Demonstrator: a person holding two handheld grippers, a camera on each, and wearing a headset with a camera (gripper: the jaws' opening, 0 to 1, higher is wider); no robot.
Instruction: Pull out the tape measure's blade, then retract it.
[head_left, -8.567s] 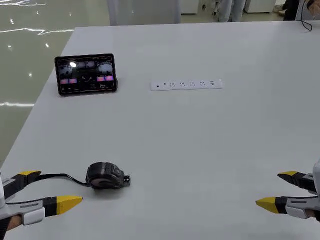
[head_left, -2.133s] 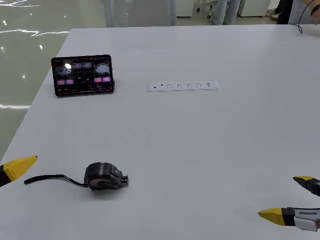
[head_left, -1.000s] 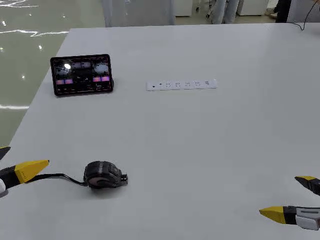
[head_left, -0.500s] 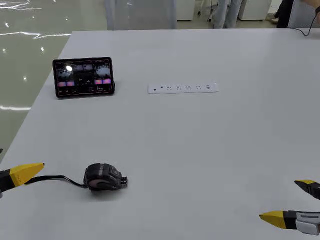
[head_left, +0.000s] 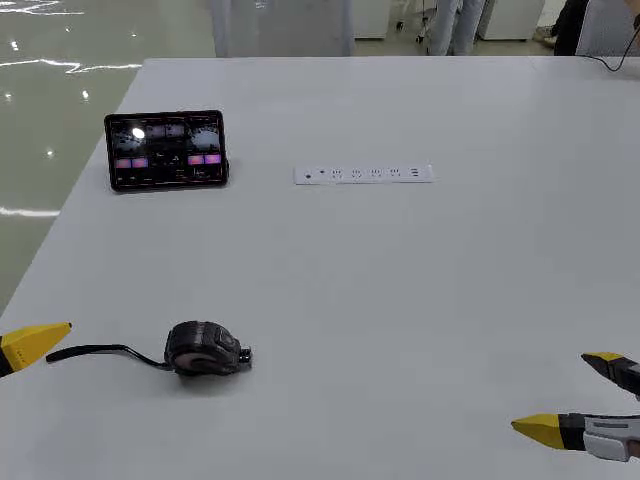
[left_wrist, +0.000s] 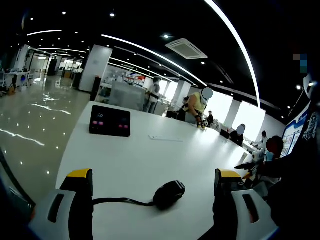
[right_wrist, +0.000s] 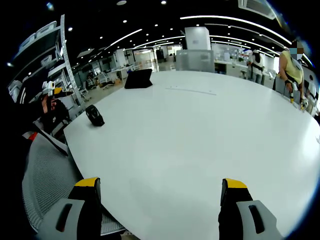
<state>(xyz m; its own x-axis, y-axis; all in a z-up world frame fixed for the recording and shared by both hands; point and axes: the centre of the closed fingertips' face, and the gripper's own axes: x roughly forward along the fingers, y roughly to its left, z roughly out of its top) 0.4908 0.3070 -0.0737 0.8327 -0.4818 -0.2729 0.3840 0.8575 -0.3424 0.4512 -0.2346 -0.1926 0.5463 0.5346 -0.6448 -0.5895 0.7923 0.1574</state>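
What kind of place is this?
Probably a big open-plan lab or workshop: a long white table with a tablet and power strip, a polished floor, and other people standing beyond.

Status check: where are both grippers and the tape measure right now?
Left gripper open, aimed at tape measure, not touching. Right gripper open, empty, well off to the side. Tape not yet pulled out. Nothing in the way.

Two hand-held grippers, yellow on black.
The left gripper (left_wrist: 153, 174) and right gripper (right_wrist: 161, 182) match: yellow tips on black fingers (right_wrist: 92, 205), and pale grey housings, each with a dark slot, at the lower corners of both gripper views.
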